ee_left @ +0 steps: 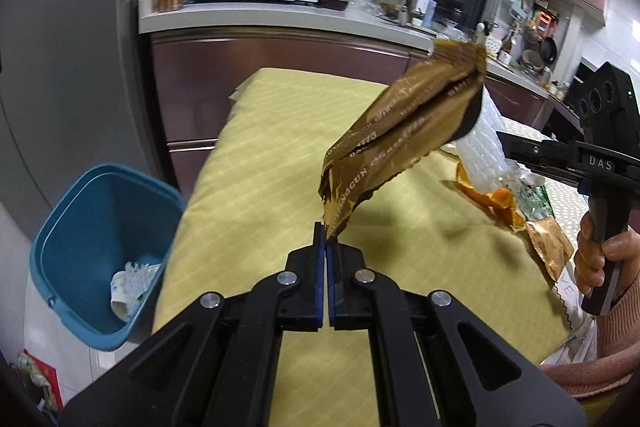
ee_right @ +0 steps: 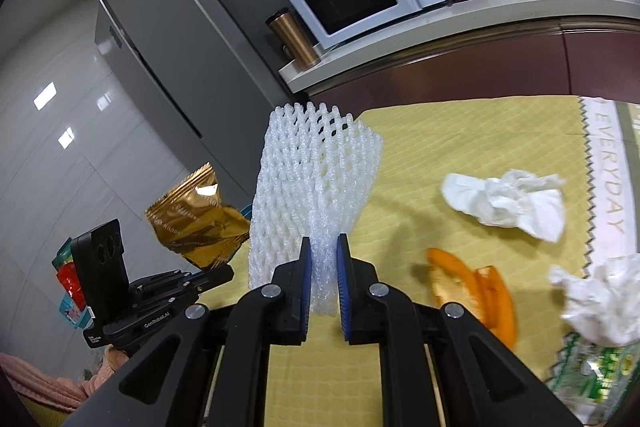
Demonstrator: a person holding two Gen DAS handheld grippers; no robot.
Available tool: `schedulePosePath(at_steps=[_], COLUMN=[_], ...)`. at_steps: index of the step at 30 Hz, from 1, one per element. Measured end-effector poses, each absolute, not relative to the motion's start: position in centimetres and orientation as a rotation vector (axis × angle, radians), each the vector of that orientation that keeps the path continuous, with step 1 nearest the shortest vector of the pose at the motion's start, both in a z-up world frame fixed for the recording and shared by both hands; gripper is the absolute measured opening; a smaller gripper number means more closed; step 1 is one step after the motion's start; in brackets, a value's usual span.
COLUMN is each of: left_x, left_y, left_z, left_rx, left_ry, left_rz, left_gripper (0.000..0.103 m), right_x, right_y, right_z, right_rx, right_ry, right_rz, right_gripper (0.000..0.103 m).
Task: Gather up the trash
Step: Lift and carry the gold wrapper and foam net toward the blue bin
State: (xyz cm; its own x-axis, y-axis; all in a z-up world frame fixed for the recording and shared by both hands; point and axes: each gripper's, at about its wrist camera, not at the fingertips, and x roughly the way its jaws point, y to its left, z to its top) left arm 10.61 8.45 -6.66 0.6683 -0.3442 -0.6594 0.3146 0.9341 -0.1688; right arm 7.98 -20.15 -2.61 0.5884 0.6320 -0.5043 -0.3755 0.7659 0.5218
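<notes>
Two pieces are in hand: the left gripper (ee_left: 327, 241) is clamped tight on a gold wrapper (ee_left: 400, 135), the right gripper (ee_right: 324, 251) pinches a foam net (ee_right: 316, 179), both above the table (ee_left: 260, 163). One net already lies in the bin (ee_left: 72, 247); tissues (ee_right: 504, 203), peel (ee_right: 492, 291) and another wrapper (ee_left: 548, 247) remain.

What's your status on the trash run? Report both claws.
Left claw shut on gold wrapper. Right claw shut on white foam net. Blue bin beside table, nothing blocking it.
</notes>
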Motion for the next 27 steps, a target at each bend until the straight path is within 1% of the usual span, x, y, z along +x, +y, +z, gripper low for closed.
schedulePosePath(at_steps=[27], left_x=[8.8], left_y=[17.5], left_z=[-6.3], left_rx=[-0.139], left_ry=[0.749], left_rz=[-0.185], left_gripper=[0.001], right_x=[9.8], right_y=[-8.7], right_z=[-3.3], right_rx=[0.251], right_ry=[0.825], right_rz=[0.807], right_gripper=[0.011])
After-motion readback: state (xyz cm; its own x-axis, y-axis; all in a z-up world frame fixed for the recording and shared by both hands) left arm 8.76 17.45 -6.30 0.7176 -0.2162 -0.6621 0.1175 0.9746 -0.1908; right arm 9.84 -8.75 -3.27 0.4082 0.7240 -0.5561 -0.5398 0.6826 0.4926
